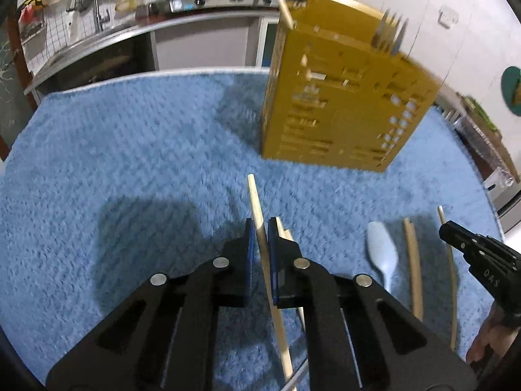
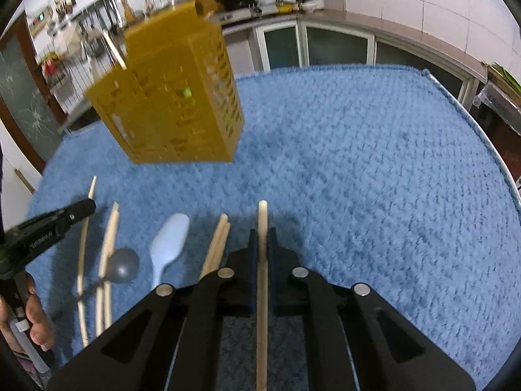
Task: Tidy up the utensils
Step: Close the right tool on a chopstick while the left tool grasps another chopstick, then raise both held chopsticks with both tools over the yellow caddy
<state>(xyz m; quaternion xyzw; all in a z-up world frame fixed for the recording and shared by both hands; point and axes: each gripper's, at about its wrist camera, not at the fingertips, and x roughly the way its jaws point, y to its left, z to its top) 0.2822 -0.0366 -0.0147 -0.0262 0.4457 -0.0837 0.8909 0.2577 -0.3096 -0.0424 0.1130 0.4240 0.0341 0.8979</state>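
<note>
the left gripper (image 1: 259,228) is closed on one wooden chopstick (image 1: 257,208), which stands between its blue pads and sticks out past the tips. the right gripper (image 2: 263,233) is also closed on a wooden chopstick (image 2: 262,215), held straight along the fingers. the yellow utensil holder (image 1: 342,104) stands farther back on the blue towel (image 1: 130,150), well apart from both grippers; it already holds one stick and some forks.

the pale blue spoon (image 2: 169,244), a grey spoon (image 2: 125,265) and several more chopsticks (image 2: 216,244) lie on the towel between the two grippers.

i judge that each stick now must go into the holder. the risks are these:

- each stick is thin and held at one place only, so it can turn between the pads and point the wrong way at the opening.
- the left stick sits a little slanted in the pads, so its tip can hit the rim or a slot in the wall.
- the holder looks light and tall; a push from the side can tip it on the soft towel.
- both hands go to the same holder, so the grippers can knock each other.
</note>
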